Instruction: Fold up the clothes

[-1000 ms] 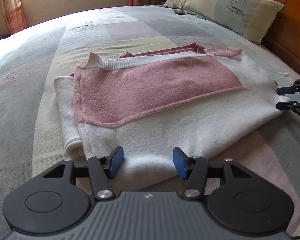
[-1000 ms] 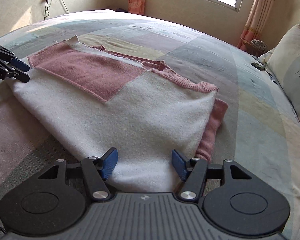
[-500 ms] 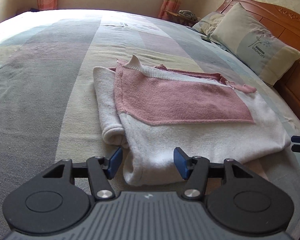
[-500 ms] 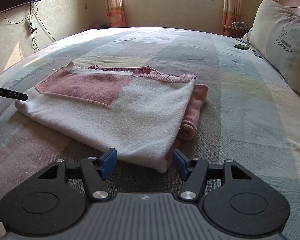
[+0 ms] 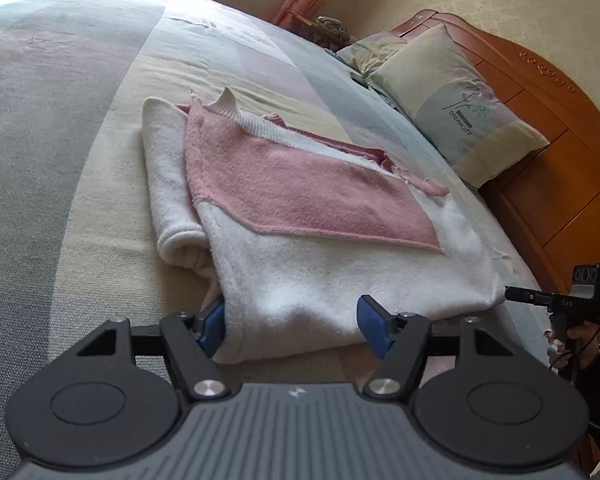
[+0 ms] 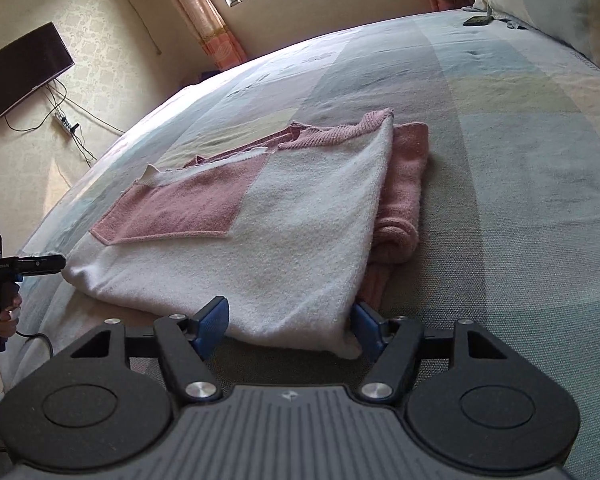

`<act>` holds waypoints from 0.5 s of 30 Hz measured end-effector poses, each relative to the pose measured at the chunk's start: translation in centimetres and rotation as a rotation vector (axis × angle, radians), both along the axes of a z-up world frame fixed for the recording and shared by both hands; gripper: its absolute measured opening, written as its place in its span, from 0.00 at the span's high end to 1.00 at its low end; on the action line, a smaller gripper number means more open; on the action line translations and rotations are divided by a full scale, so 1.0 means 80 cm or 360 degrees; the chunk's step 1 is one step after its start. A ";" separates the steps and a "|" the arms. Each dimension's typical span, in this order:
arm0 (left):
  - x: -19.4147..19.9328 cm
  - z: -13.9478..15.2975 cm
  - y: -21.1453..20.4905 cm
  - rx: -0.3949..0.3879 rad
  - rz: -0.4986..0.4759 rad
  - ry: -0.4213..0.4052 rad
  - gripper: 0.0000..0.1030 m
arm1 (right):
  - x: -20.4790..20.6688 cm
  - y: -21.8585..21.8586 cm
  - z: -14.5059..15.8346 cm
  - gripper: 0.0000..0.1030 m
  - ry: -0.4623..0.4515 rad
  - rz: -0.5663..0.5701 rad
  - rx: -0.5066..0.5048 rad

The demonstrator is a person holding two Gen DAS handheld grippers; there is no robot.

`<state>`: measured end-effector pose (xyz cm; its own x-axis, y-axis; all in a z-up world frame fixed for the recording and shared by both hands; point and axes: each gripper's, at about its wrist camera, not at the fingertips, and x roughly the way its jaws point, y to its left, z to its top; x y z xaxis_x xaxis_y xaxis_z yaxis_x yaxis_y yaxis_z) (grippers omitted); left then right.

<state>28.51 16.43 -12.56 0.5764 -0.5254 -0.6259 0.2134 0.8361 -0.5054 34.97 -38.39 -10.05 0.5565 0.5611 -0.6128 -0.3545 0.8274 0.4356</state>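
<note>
Straddling the near corners of a half-folded pink-and-white knitted sweater point(image 5: 308, 216) at frame centre, the left gripper point(image 5: 294, 326) and right gripper point(image 6: 286, 326) have jaws widening, cloth between, not pinched. Likely next: close on the hem and fold it forward. A cream printed pillow point(image 5: 456, 108) lies upper right, clear of the striped bedspread point(image 6: 500, 160).

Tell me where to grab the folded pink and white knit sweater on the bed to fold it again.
Probably the pink and white knit sweater is best taken at its two near corners. Left gripper and right gripper, jaws opening, each already straddle one. Come in low from the near edge, because the layers lie flat and stacked there.
</note>
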 end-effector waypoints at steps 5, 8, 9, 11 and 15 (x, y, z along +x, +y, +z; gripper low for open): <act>0.015 0.011 0.010 -0.0248 0.0082 -0.0072 0.37 | 0.008 -0.021 -0.004 0.30 0.0042 -0.0048 0.0248; 0.023 0.003 0.009 -0.0263 0.0103 -0.0001 0.41 | 0.015 -0.028 -0.007 0.30 0.0077 -0.0073 0.0344; 0.023 -0.001 0.008 -0.0240 0.0105 0.0030 0.50 | 0.016 -0.029 -0.009 0.30 0.0094 -0.0076 0.0363; 0.020 -0.011 0.009 -0.0205 0.0124 0.0083 0.60 | 0.017 -0.030 -0.013 0.33 0.0120 -0.0078 0.0385; 0.017 -0.013 0.010 -0.0174 0.0171 0.0056 0.77 | 0.017 -0.033 -0.017 0.48 0.0104 -0.0090 0.0405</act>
